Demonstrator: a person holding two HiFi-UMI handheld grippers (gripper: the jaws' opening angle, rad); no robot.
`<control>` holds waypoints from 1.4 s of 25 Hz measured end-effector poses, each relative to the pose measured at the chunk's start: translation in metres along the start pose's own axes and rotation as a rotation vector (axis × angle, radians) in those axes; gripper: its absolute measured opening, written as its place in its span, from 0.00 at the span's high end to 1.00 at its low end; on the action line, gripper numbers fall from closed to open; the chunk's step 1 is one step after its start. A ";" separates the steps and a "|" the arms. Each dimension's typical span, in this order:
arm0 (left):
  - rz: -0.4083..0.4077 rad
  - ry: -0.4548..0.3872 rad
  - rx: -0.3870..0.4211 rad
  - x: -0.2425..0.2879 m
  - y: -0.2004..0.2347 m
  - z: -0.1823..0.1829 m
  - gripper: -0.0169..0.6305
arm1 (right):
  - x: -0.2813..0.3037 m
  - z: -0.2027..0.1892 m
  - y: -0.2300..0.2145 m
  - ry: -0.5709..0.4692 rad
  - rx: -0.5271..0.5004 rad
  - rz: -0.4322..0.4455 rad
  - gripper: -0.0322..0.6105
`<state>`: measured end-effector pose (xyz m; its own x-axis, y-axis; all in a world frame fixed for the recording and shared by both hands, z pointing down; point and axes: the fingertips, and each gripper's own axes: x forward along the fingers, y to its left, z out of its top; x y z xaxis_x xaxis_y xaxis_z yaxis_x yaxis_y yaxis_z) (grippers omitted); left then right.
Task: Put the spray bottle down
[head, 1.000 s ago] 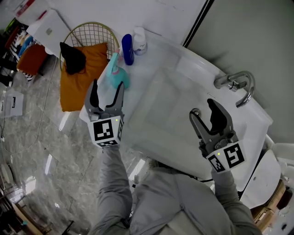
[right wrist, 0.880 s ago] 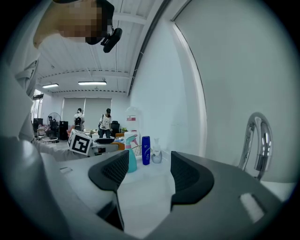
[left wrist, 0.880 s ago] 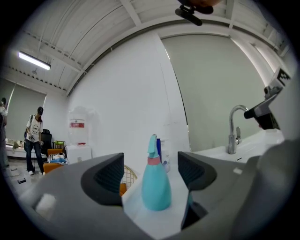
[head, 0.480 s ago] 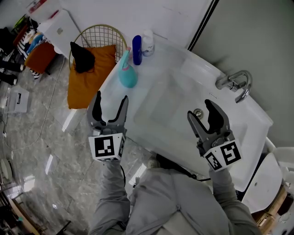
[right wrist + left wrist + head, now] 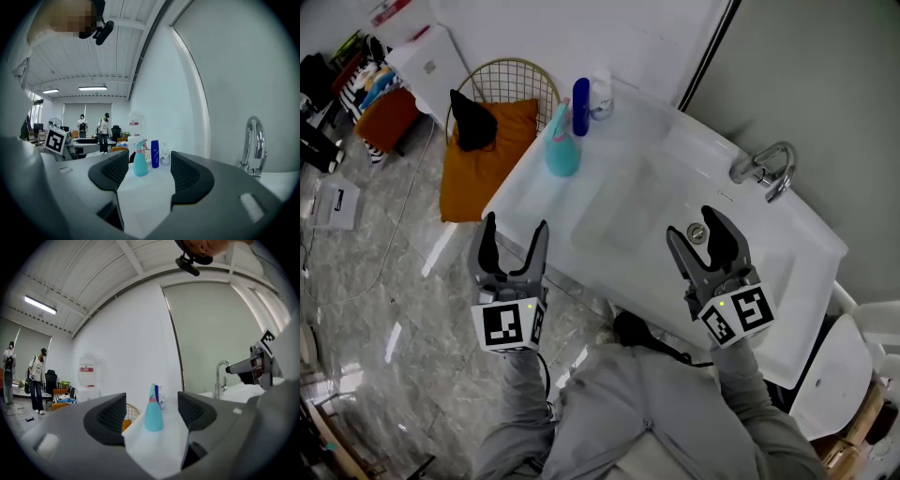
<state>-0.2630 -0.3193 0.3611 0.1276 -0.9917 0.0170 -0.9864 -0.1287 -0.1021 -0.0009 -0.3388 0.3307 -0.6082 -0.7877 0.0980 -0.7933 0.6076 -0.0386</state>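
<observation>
The spray bottle (image 5: 562, 150) stands upright at the tabletop's far left, just beside a blue bottle (image 5: 579, 106). My left tool (image 5: 515, 227) and right tool (image 5: 695, 225) both gape empty. I'd steer them well clear of it.

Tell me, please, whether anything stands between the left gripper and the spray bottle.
Nothing visible does. The left gripper, jaws apart and empty, faces the spray bottle across bare sink ledge.
</observation>
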 end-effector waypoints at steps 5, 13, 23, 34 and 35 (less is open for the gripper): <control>0.009 0.001 0.004 -0.022 0.000 0.006 0.37 | -0.006 0.005 0.011 -0.013 -0.009 0.005 0.51; 0.039 -0.018 0.004 -0.050 -0.003 0.013 0.37 | -0.020 0.006 0.019 -0.026 -0.026 -0.006 0.51; 0.043 -0.032 0.033 -0.069 -0.011 0.025 0.37 | -0.032 0.006 0.025 -0.039 -0.031 -0.010 0.51; 0.045 -0.043 0.057 -0.075 -0.018 0.034 0.37 | -0.040 0.009 0.026 -0.054 -0.033 -0.005 0.51; 0.044 -0.043 0.055 -0.075 -0.018 0.034 0.37 | -0.041 0.010 0.026 -0.052 -0.035 -0.005 0.51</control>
<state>-0.2511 -0.2429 0.3281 0.0893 -0.9955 -0.0317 -0.9841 -0.0833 -0.1567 0.0029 -0.2920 0.3161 -0.6055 -0.7945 0.0461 -0.7954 0.6060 -0.0038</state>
